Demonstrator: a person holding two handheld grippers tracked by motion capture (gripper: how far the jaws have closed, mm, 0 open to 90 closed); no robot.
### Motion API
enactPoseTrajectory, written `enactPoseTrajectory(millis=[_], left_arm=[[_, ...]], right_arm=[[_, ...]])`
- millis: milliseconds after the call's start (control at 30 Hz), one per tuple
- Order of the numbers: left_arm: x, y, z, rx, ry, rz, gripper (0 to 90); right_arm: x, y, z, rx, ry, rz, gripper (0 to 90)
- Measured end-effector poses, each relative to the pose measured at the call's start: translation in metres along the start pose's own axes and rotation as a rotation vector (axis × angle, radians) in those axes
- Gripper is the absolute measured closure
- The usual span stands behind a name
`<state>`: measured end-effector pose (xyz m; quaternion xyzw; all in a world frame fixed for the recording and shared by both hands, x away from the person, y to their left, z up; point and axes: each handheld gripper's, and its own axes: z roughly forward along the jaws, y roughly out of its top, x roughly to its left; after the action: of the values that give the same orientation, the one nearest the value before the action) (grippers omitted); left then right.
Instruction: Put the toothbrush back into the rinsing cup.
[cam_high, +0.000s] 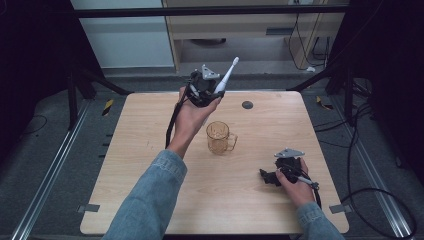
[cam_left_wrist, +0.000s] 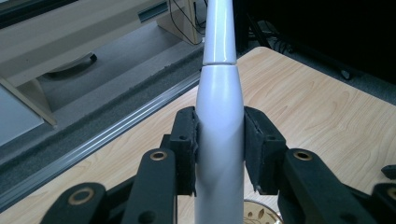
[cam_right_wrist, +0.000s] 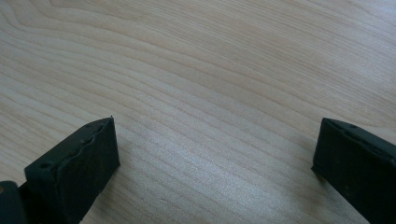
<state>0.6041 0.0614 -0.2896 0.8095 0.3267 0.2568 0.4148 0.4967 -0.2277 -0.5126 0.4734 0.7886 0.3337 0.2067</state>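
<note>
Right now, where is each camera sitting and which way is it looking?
High view: above the person's side, looking forward and down at the table; both forearms, left gripper, right gripper, cup.
Left gripper view: rides the raised left gripper, looking along its jaws at the toothbrush they clamp.
Right gripper view: rides the right gripper, facing bare tabletop between open jaws.
Shared: high and left gripper views both show the toothbrush.

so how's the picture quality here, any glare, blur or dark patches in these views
High view: the wooden table is evenly lit while the surroundings fall into deep shadow. Left gripper view: a soft sheen runs down the white toothbrush held in the left hand-held gripper, and the floor behind is slightly soft. Right gripper view: wood grain is sharp, with faint shadows beside the right hand-held gripper's open jaws.
</note>
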Motion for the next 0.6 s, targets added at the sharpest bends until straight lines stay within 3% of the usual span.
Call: enactPoseTrajectory(millis=[467,600], left_arm=[[-0.011,0.003,0.016,-0.053,-0.006,0.004,66.8],[-0.014,0.002,0.026,-0.052,-0.043,-0.033,66.8]], right_arm=[[0.000,0.000,0.000,0.000,0.008,-0.003,0.4],[0.000,0.000,0.000,0.000,0.010,-0.005,0.4]])
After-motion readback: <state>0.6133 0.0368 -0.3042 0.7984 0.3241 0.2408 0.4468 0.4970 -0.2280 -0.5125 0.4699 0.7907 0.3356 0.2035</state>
